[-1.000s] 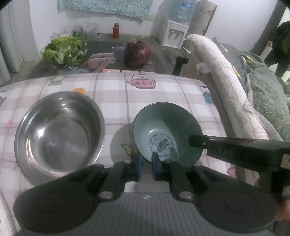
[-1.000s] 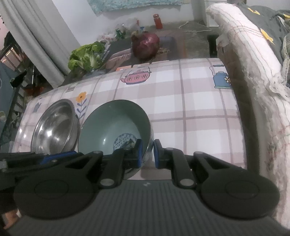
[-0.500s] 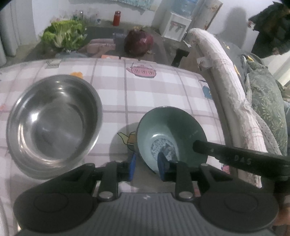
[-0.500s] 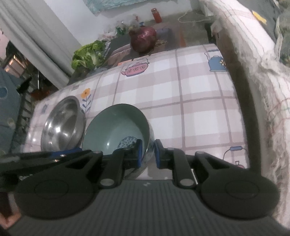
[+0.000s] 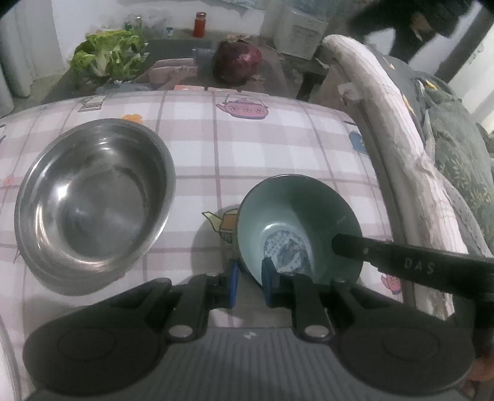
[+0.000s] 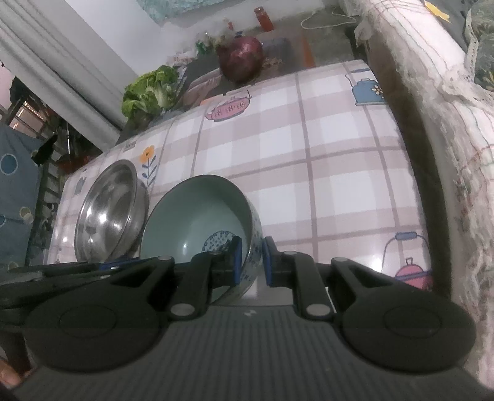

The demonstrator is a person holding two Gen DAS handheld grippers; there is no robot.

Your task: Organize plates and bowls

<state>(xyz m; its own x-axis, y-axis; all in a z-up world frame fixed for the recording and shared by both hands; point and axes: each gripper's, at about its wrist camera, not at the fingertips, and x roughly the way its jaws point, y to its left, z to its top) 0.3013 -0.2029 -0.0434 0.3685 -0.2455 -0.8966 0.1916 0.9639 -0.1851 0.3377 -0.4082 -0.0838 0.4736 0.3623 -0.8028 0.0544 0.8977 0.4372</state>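
My left tool (image 5: 249, 284) briefly loosened, then pinched the teal ceramic bowl (image 5: 296, 228) again, nearer the desk's (image 5: 265, 148) right edge. My right tool (image 6: 250, 261) stayed clamped on its rim, so lifting looked ready.

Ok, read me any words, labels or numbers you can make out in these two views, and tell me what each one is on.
"DAS": pale letters on the black finger of the right tongs reaching into the green ceramic bowl.
Pink teapot print on the checked tablecloth: marks too blurred to read.
Grey label print at the tablecloth's far edge: too blurred.
Red jar: no readable label.
Steel bowl: no text.
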